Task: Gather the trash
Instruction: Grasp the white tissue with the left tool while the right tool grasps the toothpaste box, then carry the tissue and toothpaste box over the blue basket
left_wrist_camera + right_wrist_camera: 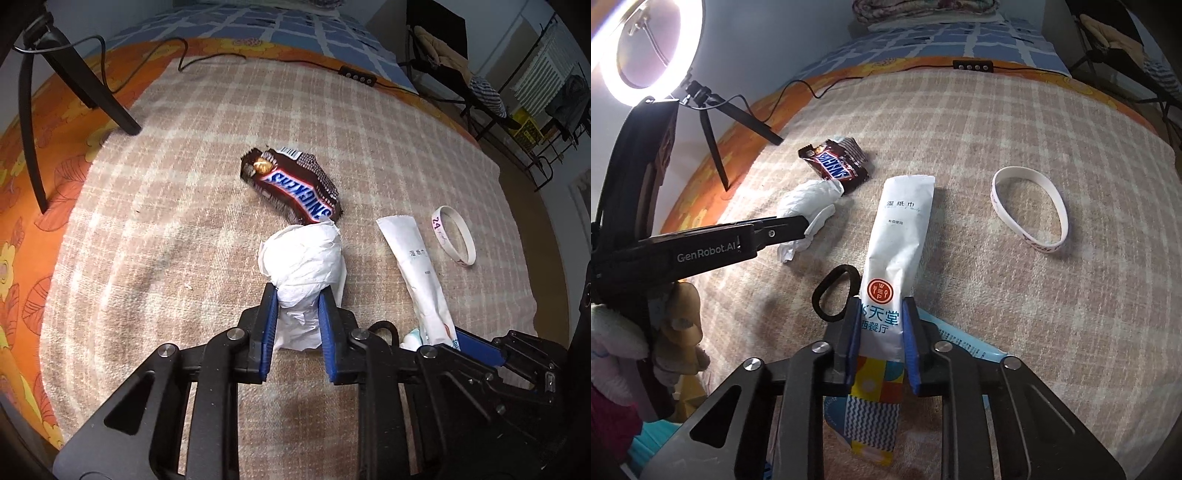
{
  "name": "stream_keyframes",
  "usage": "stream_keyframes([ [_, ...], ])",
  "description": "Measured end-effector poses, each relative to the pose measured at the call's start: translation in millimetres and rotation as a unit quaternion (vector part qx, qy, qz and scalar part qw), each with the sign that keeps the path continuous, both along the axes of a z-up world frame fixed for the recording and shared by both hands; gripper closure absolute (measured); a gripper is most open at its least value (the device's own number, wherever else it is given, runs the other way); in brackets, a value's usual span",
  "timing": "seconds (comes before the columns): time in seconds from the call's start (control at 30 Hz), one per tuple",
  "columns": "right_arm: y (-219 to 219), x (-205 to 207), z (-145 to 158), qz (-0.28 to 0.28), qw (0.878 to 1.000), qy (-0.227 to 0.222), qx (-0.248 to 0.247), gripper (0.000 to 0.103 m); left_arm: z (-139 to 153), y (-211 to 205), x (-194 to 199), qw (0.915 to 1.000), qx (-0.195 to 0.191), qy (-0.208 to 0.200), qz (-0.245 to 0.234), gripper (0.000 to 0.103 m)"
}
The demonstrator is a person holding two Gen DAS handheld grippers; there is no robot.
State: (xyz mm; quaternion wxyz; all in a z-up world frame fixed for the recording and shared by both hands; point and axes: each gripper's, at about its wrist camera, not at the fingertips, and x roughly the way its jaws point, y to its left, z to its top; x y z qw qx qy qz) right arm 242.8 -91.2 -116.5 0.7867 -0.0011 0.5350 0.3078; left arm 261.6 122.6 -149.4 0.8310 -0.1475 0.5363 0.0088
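My left gripper (295, 295) is shut on a crumpled white tissue (304, 258) on the checked blanket (184, 192). The tissue also shows in the right wrist view (809, 203), with the left gripper's finger beside it. A brown Snickers wrapper (295, 184) lies just beyond the tissue; it also shows in the right wrist view (836, 164). My right gripper (881, 310) is shut on a long white wet-wipe packet (899, 243), which also shows in the left wrist view (419, 266).
A white wristband (1030, 208) lies to the right. A black hair tie (833, 291) lies left of the packet. A ring light on a tripod (646, 48) stands at the far left. A cable with a remote (971, 66) runs along the back. A patterned packet (864, 417) lies under my right gripper.
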Motion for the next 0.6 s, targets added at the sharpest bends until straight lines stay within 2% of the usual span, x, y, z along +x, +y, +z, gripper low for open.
stream_keyframes([
  [0.33, -15, -13, 17, -0.005, 1.0, -0.015, 0.017, 0.087, 22, -1, -26, 0.9998, -0.001, -0.019, -0.008, 0.083],
  [0.6, -22, -37, 43, 0.006, 0.999, -0.04, 0.026, 0.087, 46, -12, -64, 0.9991, 0.001, -0.036, -0.025, 0.083],
])
